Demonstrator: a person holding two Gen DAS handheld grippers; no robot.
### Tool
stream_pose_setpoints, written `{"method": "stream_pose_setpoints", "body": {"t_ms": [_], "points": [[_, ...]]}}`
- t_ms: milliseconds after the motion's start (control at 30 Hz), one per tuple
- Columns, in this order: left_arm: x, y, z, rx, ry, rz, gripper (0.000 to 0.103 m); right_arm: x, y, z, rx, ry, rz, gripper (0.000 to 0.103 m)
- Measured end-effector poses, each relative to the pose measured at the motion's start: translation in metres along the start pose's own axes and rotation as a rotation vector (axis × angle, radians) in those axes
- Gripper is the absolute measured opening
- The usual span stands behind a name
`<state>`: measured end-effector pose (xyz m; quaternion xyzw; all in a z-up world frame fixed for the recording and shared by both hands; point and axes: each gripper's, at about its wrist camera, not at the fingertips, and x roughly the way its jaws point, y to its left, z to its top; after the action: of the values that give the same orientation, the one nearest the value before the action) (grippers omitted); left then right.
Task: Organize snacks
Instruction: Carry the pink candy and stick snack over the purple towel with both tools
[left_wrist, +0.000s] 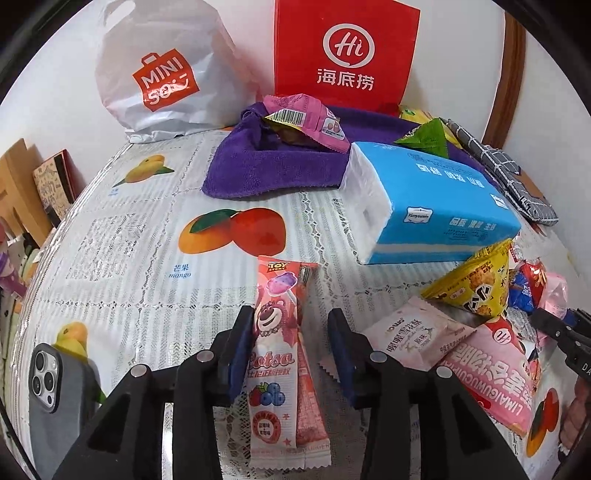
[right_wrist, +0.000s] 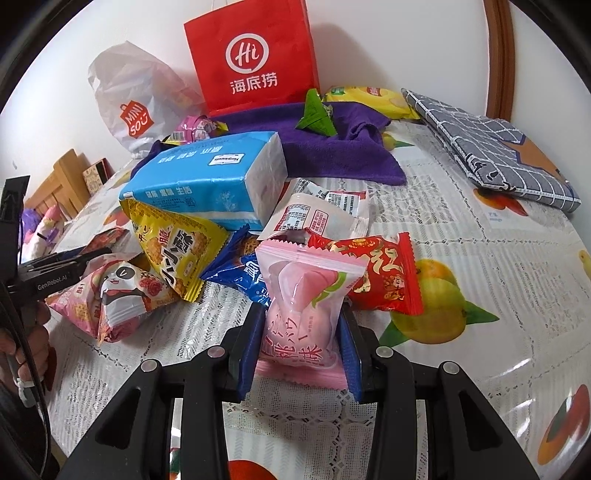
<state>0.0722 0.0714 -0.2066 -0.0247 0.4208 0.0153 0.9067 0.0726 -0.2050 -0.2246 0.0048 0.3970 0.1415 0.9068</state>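
the left gripper (left_wrist: 291, 325) hangs over the fruit-print tablecloth (left_wrist: 147, 236) with its jaws apart. a long pink lolly pack (left_wrist: 275, 354) lies between them, flat on the cloth; it leans against the left pad, and a clear gap shows on the right side, so nothing is pinched. there are 2 such packs, 1 partly under the other.

the right gripper (right_wrist: 301, 325) is closed on a pink peach snack (right_wrist: 303, 295); both blue pads press its sides and the bag bulges up between them. just behind it sit a red packet (right_wrist: 384, 277), a blue packet (right_wrist: 240, 277) and a pale pouch (right_wrist: 314, 214) showing its label side. to the left a yellow cracker bag (right_wrist: 177, 251) leans on a blue tissue pack (right_wrist: 207, 177), and a panda packet (right_wrist: 122, 291) lies near the left gripper's fingers (right_wrist: 66, 258), which poke in from that edge with a hand (right_wrist: 22, 332) on the handle.

further back a purple towel (left_wrist: 266, 166) holds a pink wrapper (left_wrist: 306, 118) and a green triangle packet (right_wrist: 316, 116). against the wall stand a red paper bag (left_wrist: 343, 55) and a white plastic bag (left_wrist: 162, 74). a grey checked pouch (right_wrist: 491, 147) lies on the right, with a yellow bag (right_wrist: 369, 98) beside it. a phone (left_wrist: 51, 376) rests at the near left edge of the table.
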Motion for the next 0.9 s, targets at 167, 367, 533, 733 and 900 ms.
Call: {"method": "stream_pose_setpoints", "body": {"t_ms": [167, 367, 533, 733, 900], "points": [[-0.001, 0.004, 0.000, -0.020, -0.007, 0.026, 0.023, -0.001, -0.001, -0.001, 0.006, -0.010, 0.010, 0.039], [-0.003, 0.013, 0.000, -0.087, -0.011, -0.008, 0.022, -0.007, 0.001, -0.002, -0.006, -0.040, 0.026, 0.037], [-0.008, 0.016, 0.001, -0.118, 0.022, -0.017, 0.022, -0.015, 0.003, -0.002, -0.023, -0.065, 0.017, 0.035], [-0.031, 0.017, 0.009, -0.107, -0.004, -0.012, 0.023, -0.039, 0.005, 0.010, -0.003, -0.105, 0.039, 0.035], [-0.054, 0.009, 0.034, -0.092, -0.023, -0.031, 0.023, -0.060, 0.017, 0.040, -0.027, -0.157, 0.039, 0.035]]}}
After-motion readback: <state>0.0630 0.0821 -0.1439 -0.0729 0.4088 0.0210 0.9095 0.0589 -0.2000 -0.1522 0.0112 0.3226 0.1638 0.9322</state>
